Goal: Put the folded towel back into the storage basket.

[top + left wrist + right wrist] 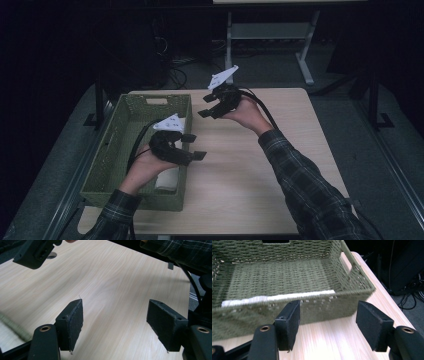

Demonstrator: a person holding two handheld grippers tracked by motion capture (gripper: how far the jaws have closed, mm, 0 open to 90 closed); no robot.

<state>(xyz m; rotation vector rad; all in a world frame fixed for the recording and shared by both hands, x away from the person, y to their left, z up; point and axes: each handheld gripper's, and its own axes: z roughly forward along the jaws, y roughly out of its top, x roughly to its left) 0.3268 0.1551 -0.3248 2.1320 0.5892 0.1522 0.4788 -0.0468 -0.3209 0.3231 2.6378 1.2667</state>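
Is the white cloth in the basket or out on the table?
In. The white cloth lies inside the green basket, along its table-side wall.

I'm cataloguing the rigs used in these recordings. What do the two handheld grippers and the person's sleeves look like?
Both the left gripper and the right gripper are black, each with two blocky jaws faced with flat dark pads, brass-coloured pivot bushings, a pale three-cornered plate with dots on top, and a black cable trailing back. The sleeves are dark plaid.
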